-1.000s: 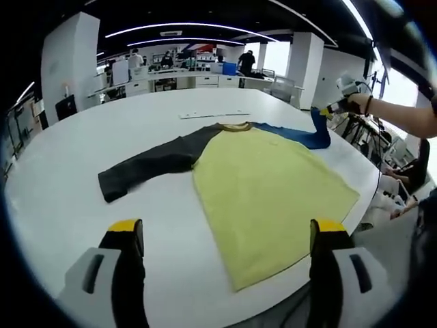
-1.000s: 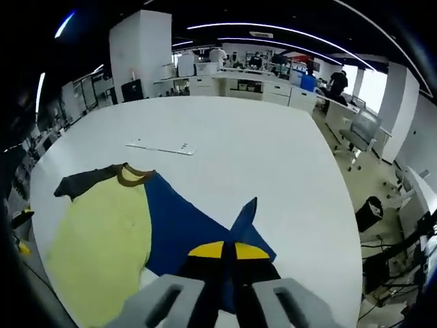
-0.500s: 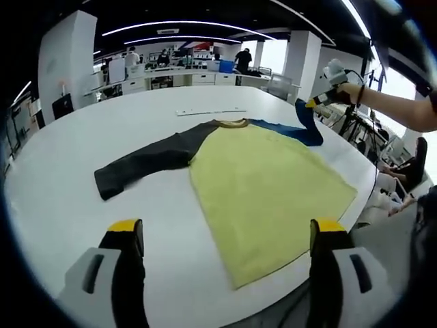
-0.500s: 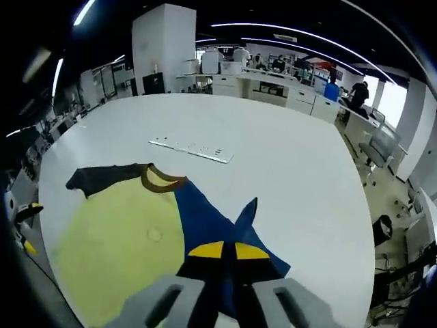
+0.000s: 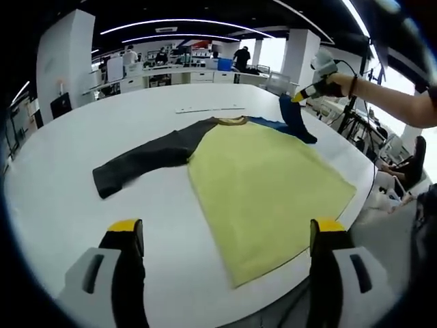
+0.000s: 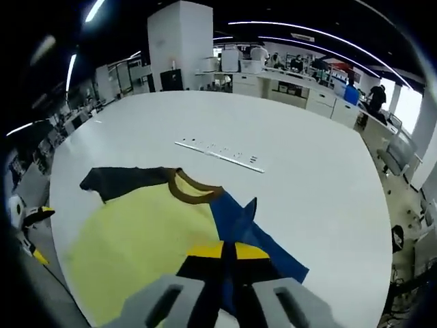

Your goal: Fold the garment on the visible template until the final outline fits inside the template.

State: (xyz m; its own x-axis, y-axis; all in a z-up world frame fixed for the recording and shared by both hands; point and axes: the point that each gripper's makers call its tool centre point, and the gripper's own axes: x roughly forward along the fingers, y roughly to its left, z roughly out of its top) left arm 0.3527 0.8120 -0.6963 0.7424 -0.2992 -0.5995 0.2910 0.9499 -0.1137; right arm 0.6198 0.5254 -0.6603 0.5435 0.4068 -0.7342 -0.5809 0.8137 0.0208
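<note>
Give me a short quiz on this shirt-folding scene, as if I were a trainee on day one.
1. True or false: the left hand-held gripper is shut on the dark sleeve.
2. Which part of the shirt does the right hand-held gripper hold? A) collar B) blue sleeve C) hem
3. Fill in: the thin white strip lies on the table beyond the shirt's ____.

Key
1. False: its jaws stand wide apart over the table, short of the shirt.
2. B: the blue sleeve is pinched between the jaws and lifted.
3. Collar.
</note>
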